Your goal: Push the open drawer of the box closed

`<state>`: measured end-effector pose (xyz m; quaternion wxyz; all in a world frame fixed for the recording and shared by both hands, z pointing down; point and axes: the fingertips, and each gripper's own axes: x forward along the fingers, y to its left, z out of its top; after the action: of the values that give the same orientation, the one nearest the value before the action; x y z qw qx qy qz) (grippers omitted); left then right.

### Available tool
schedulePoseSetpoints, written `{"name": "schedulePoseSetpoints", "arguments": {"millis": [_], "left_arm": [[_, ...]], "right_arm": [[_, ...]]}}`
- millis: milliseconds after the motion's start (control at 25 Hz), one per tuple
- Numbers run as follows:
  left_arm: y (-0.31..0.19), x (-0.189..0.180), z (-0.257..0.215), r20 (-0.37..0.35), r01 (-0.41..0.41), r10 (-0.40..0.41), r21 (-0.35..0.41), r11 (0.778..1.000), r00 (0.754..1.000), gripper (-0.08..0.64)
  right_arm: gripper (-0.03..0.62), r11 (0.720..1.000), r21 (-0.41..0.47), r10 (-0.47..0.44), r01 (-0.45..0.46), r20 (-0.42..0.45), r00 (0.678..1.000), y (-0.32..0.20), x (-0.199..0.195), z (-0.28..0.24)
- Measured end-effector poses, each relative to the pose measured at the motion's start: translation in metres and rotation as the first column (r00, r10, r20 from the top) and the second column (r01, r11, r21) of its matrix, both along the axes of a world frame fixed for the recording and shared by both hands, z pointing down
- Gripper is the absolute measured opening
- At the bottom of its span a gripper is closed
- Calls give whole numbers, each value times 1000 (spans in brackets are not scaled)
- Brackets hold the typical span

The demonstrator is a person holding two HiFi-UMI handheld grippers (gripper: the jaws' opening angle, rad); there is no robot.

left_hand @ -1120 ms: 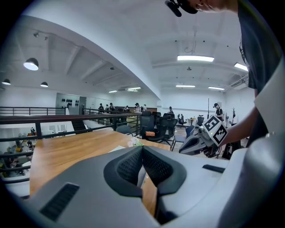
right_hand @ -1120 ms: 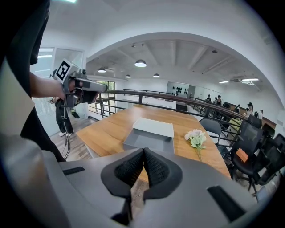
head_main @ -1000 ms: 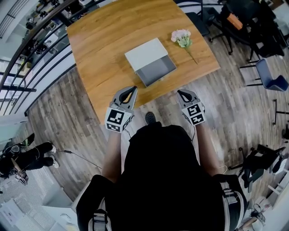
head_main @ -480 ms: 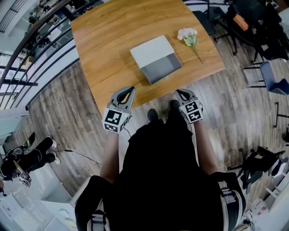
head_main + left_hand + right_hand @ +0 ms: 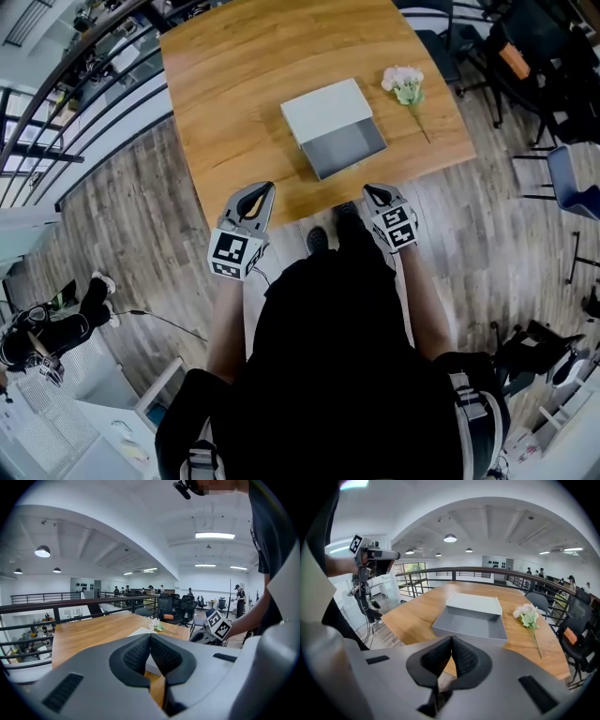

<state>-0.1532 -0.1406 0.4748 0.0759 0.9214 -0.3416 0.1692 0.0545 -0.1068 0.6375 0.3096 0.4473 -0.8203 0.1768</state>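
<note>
As two grippers (image 5: 262, 190) (image 5: 368, 189) hover, one drawer (image 5: 349, 148) gapes.

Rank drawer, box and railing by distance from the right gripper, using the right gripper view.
1. Drawer: open, straight ahead of the right gripper.
2. Box: directly behind the drawer.
3. Railing: past the far edge of the table.
</note>
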Motion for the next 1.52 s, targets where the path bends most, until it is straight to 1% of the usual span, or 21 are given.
{"name": "schedulePoseSetpoints", "arguments": {"millis": [120,200,520,800,920,1120,1280,1400,1440,1520], "left_arm": [[-8,1,-2,3,4,-4,-2,1000,1000,23],[-11,1,-1,4,7,-7,-7,1000,1000,23],[-23,4,1,9,16,-16,-20,1000,1000,23],[-36,20,2,19,21,-20,-32,999,1000,23],[-38,31,3,24,9,-7,-46,999,1000,23],[-39,54,17,53,-24,28,-80,997,998,23],[-49,67,27,52,-29,34,-87,996,998,23],[-54,72,26,56,-21,26,-89,996,998,23],[-54,73,25,56,-18,23,-89,996,998,23],[-53,76,22,56,-12,17,-90,996,998,23]], "right_arm": [[17,1000,-15,-12,12,-13,1000,-17,2,8],[17,1000,-30,-10,10,-7,1000,-24,3,15],[17,996,-76,-41,40,-16,999,-34,3,36],[17,993,-117,-29,31,18,999,-49,12,57],[17,990,-135,-33,36,24,999,-56,16,66],[17,988,-152,-32,38,44,999,-73,21,78],[17,984,-170,-51,58,45,998,-83,23,92],[17,982,-179,-47,57,57,997,-88,24,97],[37,982,-183,-42,53,63,997,-89,25,99],[52,980,-194,-34,46,67,997,-90,28,103]]}}
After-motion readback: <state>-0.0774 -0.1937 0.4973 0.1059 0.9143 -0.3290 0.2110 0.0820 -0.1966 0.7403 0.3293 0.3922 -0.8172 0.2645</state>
